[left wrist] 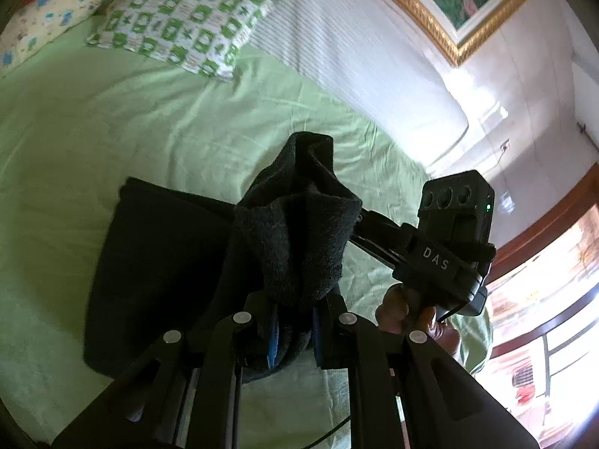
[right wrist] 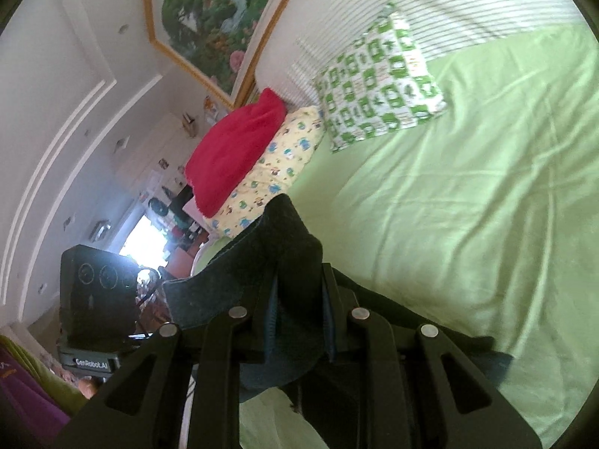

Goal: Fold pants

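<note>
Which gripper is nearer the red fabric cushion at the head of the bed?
Left. In the right wrist view the left gripper sits on the red fabric cushion's side, below it; the right gripper is farther out, over the green sheet.

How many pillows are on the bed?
3: a green-patterned pillow by the striped headboard, a yellow pillow beside it, a red pillow on the yellow one. More may be hidden.
</note>
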`<state>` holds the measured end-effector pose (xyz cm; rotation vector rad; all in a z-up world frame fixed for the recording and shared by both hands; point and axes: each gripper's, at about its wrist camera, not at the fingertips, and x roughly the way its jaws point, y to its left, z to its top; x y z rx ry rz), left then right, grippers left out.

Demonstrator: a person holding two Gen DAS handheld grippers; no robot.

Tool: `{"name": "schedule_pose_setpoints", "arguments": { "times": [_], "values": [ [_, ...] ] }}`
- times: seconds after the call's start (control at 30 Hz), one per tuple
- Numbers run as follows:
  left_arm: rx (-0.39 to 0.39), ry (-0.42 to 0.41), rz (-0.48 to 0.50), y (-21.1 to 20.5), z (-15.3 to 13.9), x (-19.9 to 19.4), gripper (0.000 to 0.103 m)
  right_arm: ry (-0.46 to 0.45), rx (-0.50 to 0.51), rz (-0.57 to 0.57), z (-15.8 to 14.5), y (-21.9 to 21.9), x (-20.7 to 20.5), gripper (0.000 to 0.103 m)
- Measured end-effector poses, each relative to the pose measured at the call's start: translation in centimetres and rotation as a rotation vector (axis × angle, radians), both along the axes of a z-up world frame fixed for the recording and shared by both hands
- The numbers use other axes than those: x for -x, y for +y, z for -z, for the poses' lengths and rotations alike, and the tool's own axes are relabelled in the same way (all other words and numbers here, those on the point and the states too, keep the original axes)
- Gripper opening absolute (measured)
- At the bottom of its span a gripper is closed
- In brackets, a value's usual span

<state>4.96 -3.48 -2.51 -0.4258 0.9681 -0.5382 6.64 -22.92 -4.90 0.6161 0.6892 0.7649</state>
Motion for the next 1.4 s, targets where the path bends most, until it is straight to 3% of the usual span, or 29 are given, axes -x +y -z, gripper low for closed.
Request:
{"name": "schedule_pose_setpoints", "arguments": {
  "times": [0.17,0.3,0.47,0.57,0.73,0.97,1.17,1.4],
  "values": [
    [-0.031,-0.005,0.035,-2.7,1.6,-0.4,0.014,0.036,-0.008,0.049,1.9,-2.0,0.8,0.022],
    [-0.052,-0.023,0.074,-4.3,3.0,-0.5,0.015,0.073,-0.005,0.108,3.0,-3.8,1.4,0.03],
    [-0.081,-0.027,0.111,-5.6,4.3,-0.7,0.029,0.092,-0.008,0.189,3.5,-5.9,2.8,0.03],
    [-0.064,-0.048,0.152,-6.1,4.1,-0.2,0.048,0.108,0.019,0.25,3.3,-6.8,4.1,0.047],
    [-0.069,-0.102,0.205,-6.3,2.8,1.5,0.057,0.099,-0.007,0.325,2.4,-7.7,6.5,0.068],
    [-0.041,-0.099,0.15,-3.0,1.9,2.4,0.06,0.092,0.05,0.419,0.5,-7.1,8.8,0.079],
    [-0.034,-0.085,0.078,0.5,1.7,2.1,0.061,0.091,0.149,0.441,-0.5,-5.2,10.1,0.08],
    [-0.024,-0.067,0.003,3.8,1.8,1.7,0.066,0.113,0.148,0.459,-0.2,-4.2,11.2,0.084]
  ]
}}
